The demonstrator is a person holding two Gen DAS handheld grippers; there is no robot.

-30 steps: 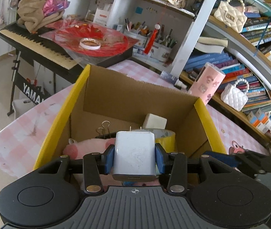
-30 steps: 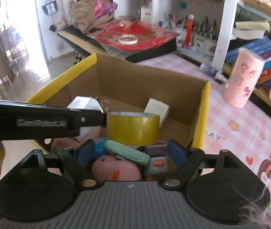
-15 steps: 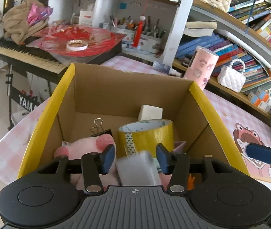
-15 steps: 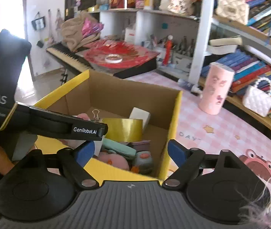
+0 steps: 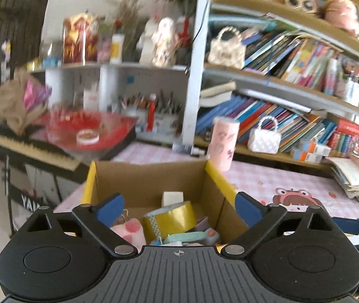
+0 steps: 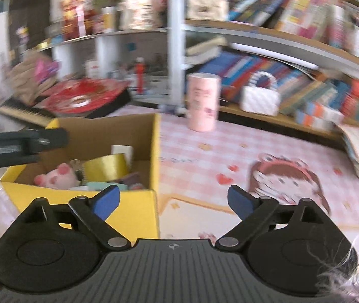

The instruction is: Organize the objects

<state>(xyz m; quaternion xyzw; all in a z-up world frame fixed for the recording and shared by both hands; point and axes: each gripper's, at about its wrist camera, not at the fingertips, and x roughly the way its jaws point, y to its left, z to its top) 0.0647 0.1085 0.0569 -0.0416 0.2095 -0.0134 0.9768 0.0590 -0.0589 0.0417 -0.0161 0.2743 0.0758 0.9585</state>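
Observation:
A yellow-rimmed cardboard box stands on the pink checked table. Inside lie a yellow tape roll, a pink plush pig, a white block and several small items. My left gripper is open and empty, raised above the box's near side. My right gripper is open and empty, above the box's right front corner and the table. The left gripper's arm shows at the left of the right wrist view.
A pink cylinder stands on the table behind the box. Bookshelves with books and a white handbag run along the back. A keyboard with a red disc sits at the left. A cartoon mat covers the table's right part.
The left gripper opened and dropped the white adapter into the box, then rose and pulled back. The right gripper also pulled back and swung right, away from the box.

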